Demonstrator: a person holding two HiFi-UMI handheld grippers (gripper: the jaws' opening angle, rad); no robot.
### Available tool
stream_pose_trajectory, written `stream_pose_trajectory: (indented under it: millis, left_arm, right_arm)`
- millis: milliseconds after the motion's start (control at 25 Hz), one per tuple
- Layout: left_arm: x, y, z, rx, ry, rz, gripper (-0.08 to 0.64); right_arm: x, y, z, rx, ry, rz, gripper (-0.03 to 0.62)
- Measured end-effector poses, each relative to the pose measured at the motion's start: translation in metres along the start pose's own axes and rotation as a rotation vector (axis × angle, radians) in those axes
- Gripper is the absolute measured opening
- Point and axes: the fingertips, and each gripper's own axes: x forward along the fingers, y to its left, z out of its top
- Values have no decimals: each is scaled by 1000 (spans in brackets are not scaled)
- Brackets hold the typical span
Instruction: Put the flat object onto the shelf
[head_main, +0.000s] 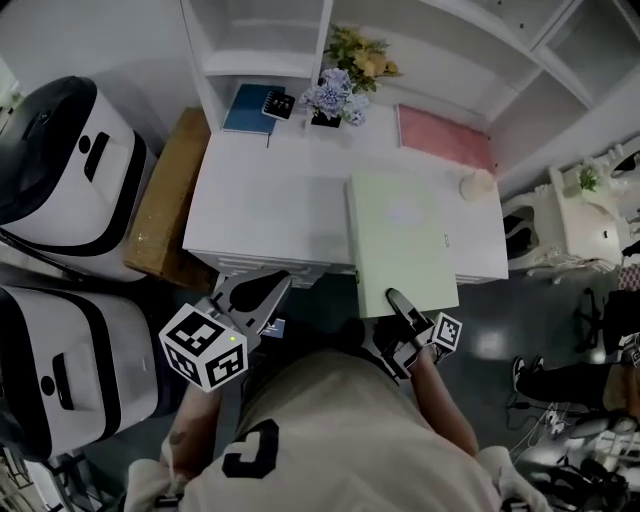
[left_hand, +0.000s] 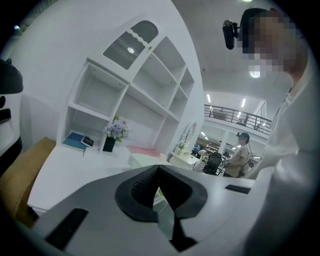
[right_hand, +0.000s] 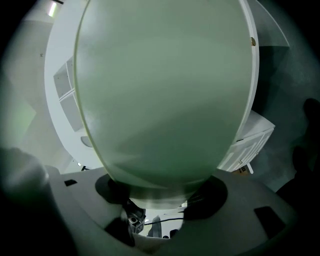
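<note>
Right gripper (head_main: 405, 312): clenched on the near edge of the pale green flat rectangular board (head_main: 400, 240), one jaw above and one below. The board stretches away towards 12 o'clock over the white desk top (head_main: 270, 200), and its near end overhangs the desk's front edge. We cannot tell whether it rests on the desk.

Left gripper (head_main: 262, 290): at 9 o'clock of the right one, just off the desk front, jaws pressed together with nothing between them.

At 12 o'clock stands the white shelf unit (head_main: 262, 62). At its foot we see a blue notebook (head_main: 245, 108), purple flowers in a black pot (head_main: 333, 100) and a pink flat mat (head_main: 443, 137). The mat lies nearest the board's far end.
</note>
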Motion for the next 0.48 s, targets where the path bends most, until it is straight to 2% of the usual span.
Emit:
stream_pose_trajectory:
  millis: [280,480]
  left_arm:
    - [1,1,-8,-11,43,-74,14]
    - [10,-9,-20,-32,66,-128,14]
  right_arm:
    - [-2,19,-15,7,-79,35,291]
    - [0,35,-18,-12,-95,58,293]
